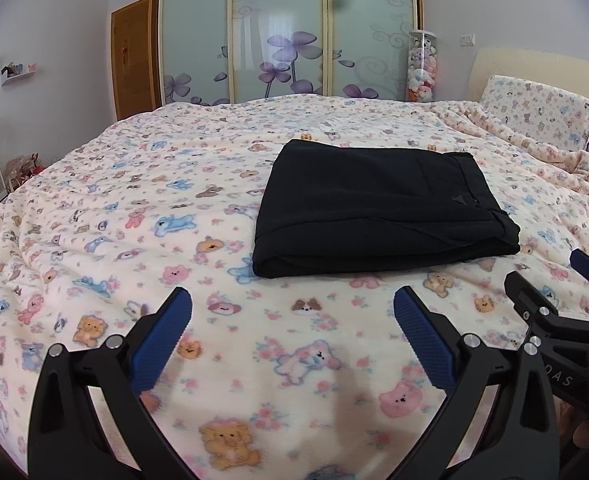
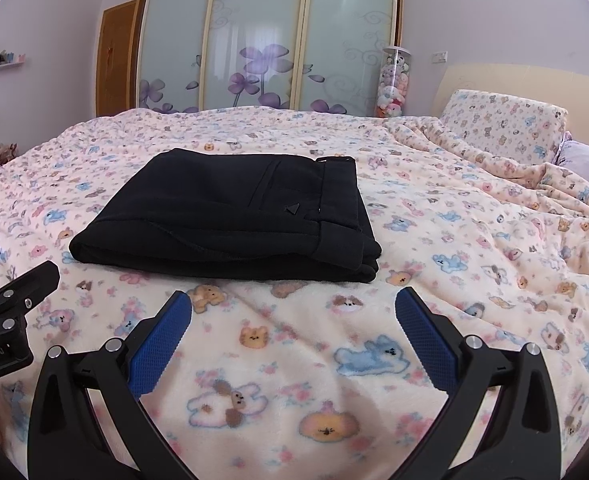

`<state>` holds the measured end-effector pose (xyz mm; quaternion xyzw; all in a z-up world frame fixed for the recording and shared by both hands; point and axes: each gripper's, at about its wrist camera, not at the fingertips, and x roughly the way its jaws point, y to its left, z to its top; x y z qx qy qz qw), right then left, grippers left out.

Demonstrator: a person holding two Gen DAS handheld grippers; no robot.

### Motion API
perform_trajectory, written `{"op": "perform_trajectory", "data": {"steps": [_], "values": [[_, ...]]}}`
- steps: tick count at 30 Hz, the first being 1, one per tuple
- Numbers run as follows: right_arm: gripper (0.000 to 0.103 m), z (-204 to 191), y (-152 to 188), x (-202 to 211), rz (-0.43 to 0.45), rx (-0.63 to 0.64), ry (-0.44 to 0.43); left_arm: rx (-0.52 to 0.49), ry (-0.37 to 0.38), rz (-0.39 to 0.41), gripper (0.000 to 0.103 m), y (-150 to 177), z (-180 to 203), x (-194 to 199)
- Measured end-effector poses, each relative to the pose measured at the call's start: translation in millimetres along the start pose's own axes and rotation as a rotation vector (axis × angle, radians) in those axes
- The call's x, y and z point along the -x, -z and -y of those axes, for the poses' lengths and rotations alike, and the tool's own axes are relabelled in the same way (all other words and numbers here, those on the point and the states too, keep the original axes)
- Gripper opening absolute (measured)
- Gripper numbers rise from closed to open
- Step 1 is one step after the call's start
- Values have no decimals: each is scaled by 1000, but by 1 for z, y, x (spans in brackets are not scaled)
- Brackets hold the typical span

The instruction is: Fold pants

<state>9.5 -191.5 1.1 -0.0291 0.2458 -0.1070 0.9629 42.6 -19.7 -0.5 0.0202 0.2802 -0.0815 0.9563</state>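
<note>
Inspection of the bed: the black pants (image 1: 382, 208) lie on the bear-print blanket (image 1: 134, 216) near the middle of the mattress, already doubled into a compact rectangle. The waistband (image 2: 340, 204) with its belt loops is at the right end, toward the pillow (image 2: 502, 128). The rounded fold edge (image 2: 94, 244) faces left. Several layers show along the near side, stacked fairly evenly. By appearance the folding is complete or nearly so.

The left gripper (image 1: 292, 300) is poised over the blanket just short of the bundle, jaws wide apart, nothing between the blue pads (image 1: 158, 344). The right gripper (image 2: 293, 300) sits likewise, jaws spread and empty, near the bundle's front edge. Neither touches the cloth. The two tools are side by side, each visible at the edge of the other's view.

Handling assessment: the fabric looks like a soft, matte woven trouser cloth, light and limp, with no stiffness of its own beyond the thicker waistband. A pinch on one layer would likely peel the stack open. Any further move is best taken by pinching through all layers at the near corners, one at the waistband end and one at the fold end, lifting both together. The plush blanket beneath may drag on the cloth, so sliding risks rumpling.
</note>
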Motion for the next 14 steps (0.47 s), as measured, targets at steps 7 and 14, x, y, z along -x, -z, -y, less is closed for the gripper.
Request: {"op": "perform_trajectory", "data": {"steps": [7, 14], "values": [[102, 1, 1, -2, -4, 2, -2, -13, 4, 10, 101, 0, 1, 2], [102, 4, 3, -6, -8, 2, -7, -10, 9, 4, 101, -1, -4, -1]]}}
